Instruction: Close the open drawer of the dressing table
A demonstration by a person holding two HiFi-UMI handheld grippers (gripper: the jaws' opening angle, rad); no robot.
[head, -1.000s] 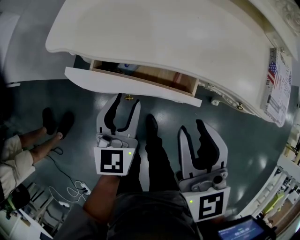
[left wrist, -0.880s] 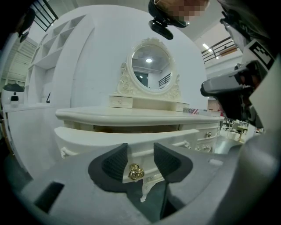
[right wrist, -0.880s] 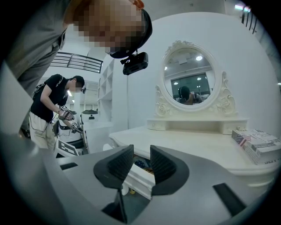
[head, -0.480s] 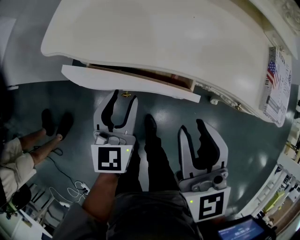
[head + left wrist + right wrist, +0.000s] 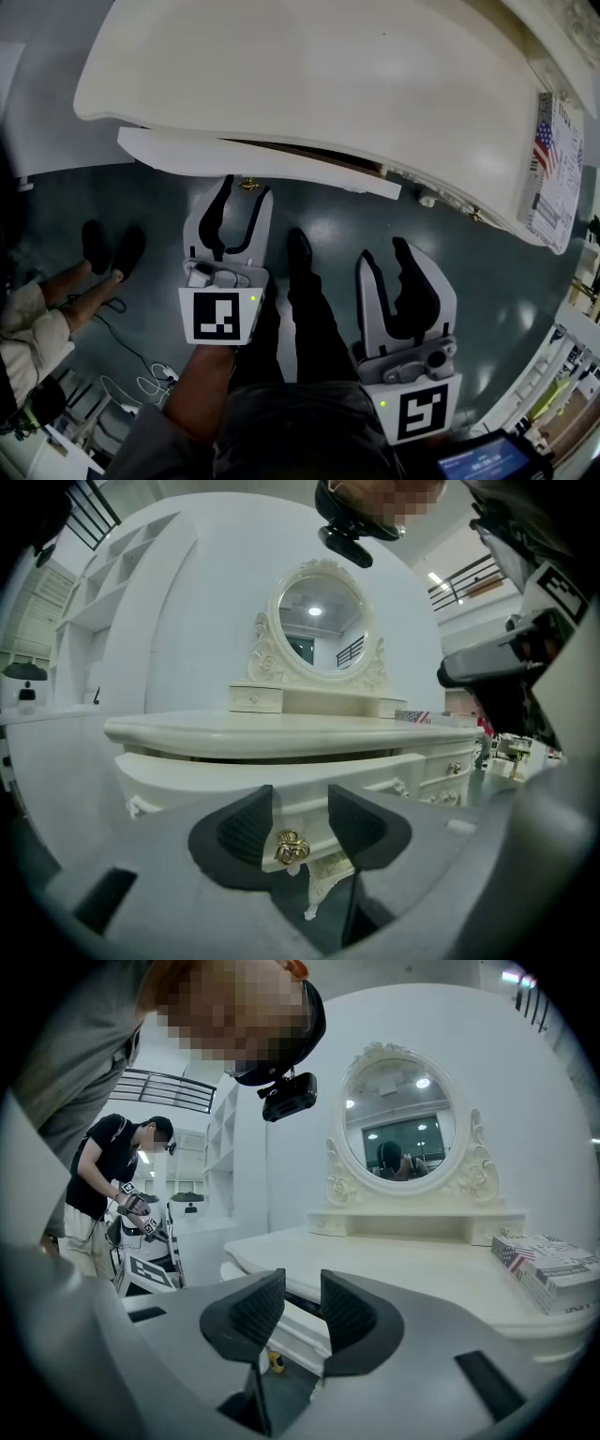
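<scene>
Both narrowly parted — left hand-held gripper (image 5: 300, 822) around gold knob (image 5: 291, 848) of drawer (image 5: 309, 174); right hand-held gripper (image 5: 384, 255) empty.

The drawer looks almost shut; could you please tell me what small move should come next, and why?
Probably ease the left gripper forward against the drawer front: it juts out from under the tabletop, and the open jaws straddle its brass knob.

Left tongs (image 5: 246, 190) and right tongs (image 5: 382, 253) grey, black ribbed pads (image 5: 246, 827), square-marker cubes (image 5: 222, 317), dark trousers (image 5: 319, 337)
</scene>
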